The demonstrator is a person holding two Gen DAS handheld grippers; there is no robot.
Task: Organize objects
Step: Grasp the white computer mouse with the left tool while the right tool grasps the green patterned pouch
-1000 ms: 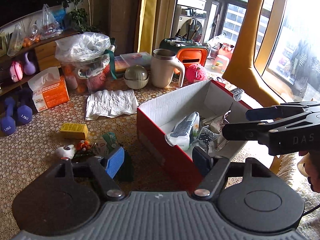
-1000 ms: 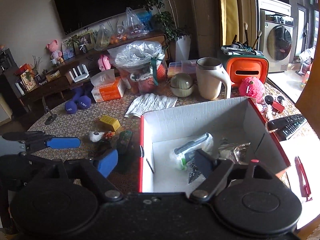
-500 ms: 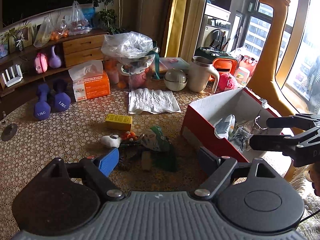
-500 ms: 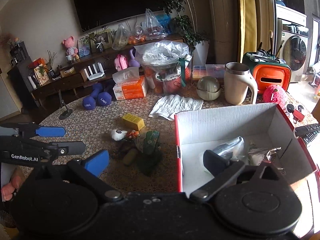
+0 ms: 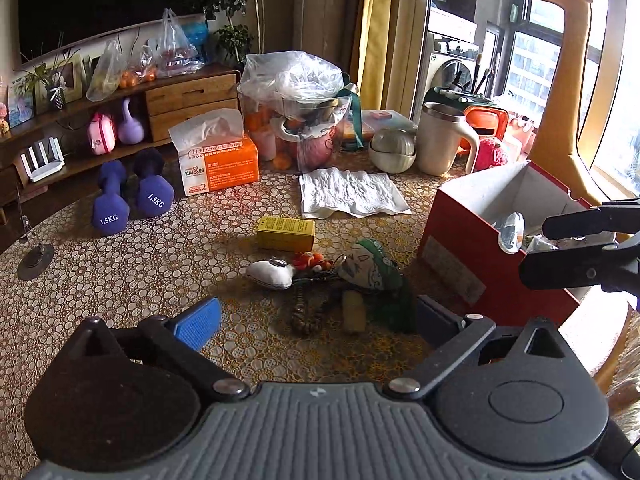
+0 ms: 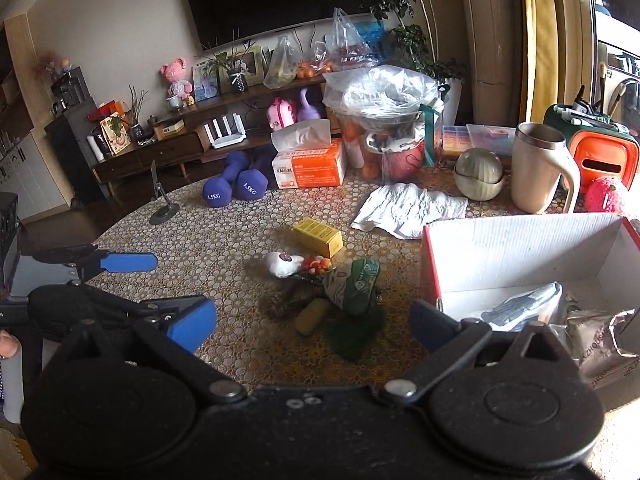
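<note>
- The table [image 5: 120, 280] has a brown cover with small white circles all over it.
- A red box [image 5: 480, 248], white inside, stands at the right side.
- A small yellow box [image 5: 285, 233] lies near the middle.
- Just in front of it lie a little white toy [image 5: 269, 273], a green and white pouch [image 5: 370, 268] and some other small bits.
- A white crumpled paper towel [image 5: 352, 192] lies flat behind the yellow box.
- Two purple dumbbells [image 5: 130, 198] lie at the left.
- An orange tissue box [image 5: 218, 164] stands next to them.
- A cream mug [image 5: 440, 140] and a round bowl [image 5: 392, 150] stand at the back.
- A big clear bag of fruit [image 5: 300, 112] stands there too.
</note>
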